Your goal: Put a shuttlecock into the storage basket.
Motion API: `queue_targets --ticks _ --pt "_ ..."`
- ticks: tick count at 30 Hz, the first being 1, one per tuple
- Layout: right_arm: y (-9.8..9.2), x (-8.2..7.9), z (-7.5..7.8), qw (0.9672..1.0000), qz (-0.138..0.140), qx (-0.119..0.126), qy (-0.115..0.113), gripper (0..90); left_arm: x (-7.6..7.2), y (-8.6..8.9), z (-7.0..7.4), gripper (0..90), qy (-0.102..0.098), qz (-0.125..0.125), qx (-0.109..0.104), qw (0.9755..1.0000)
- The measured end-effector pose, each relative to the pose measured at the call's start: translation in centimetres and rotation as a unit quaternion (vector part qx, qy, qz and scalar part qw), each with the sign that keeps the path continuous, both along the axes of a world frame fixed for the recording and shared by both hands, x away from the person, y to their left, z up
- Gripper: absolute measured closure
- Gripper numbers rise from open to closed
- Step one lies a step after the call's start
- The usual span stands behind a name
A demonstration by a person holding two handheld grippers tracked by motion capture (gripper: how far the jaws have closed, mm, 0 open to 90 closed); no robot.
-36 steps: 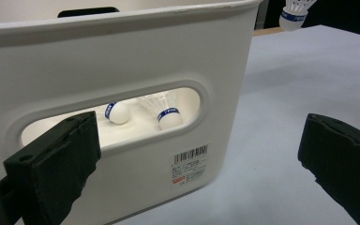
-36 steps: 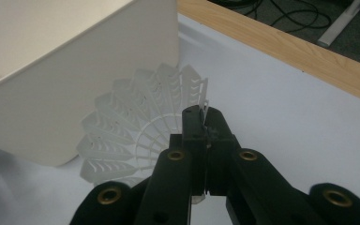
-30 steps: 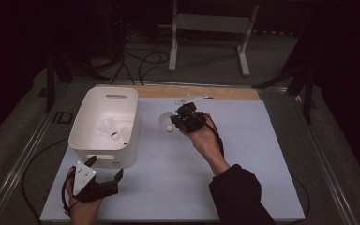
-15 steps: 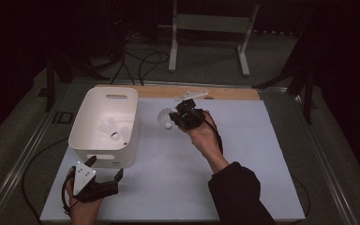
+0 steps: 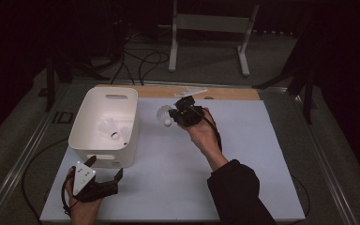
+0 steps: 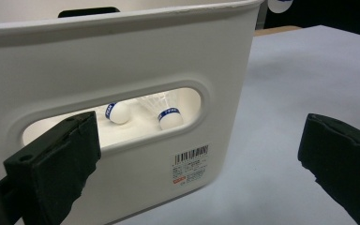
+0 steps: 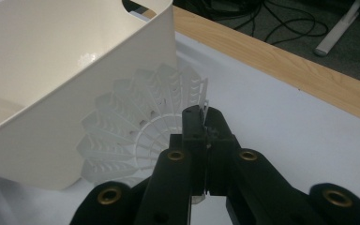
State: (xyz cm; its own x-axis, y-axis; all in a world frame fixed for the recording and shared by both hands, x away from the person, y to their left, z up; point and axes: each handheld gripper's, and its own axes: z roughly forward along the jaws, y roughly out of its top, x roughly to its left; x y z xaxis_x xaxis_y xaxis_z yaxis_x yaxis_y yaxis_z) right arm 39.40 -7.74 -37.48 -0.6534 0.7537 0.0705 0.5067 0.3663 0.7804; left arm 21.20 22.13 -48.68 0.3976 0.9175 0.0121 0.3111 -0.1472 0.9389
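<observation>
My right gripper [image 5: 174, 116] is shut on the skirt edge of a white plastic shuttlecock [image 5: 163, 115], held above the mat just right of the white bin [image 5: 82, 126]. In the right gripper view the jaws [image 7: 202, 117] pinch the skirt rim of the shuttlecock [image 7: 136, 122], right beside the bin wall [image 7: 51, 70]. Two shuttlecocks [image 5: 108, 126] lie inside the bin. My left gripper [image 5: 105, 167] rests open on the mat at the bin's near end. Through the bin's handle slot, the left gripper view shows two blue-banded corks [image 6: 168, 116] between the spread jaws [image 6: 199, 136].
The white mat [image 5: 243, 154] lies on a table with a wooden strip [image 5: 234, 93] along its far edge. A small pale piece [image 5: 190, 91] sits on that strip. Beyond the table stand a metal frame [image 5: 206, 28] and floor cables [image 5: 140, 58].
My right gripper has edged slightly up and toward the bin with the shuttlecock still in it. The left gripper has stayed put.
</observation>
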Motion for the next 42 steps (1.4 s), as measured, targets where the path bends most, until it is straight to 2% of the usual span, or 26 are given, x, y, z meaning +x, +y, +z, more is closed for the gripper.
queue_targets --ticks 29,42 --pt "1.2 0.9 1.0 0.9999 0.004 -0.003 -0.01 89.2 0.0 0.0 0.0 0.0 0.001 -0.001 0.0 1.0" --pt "1.5 1.6 0.9 0.9999 0.003 -0.002 -0.011 89.2 0.0 0.0 0.0 0.0 0.001 -0.001 0.0 1.0"
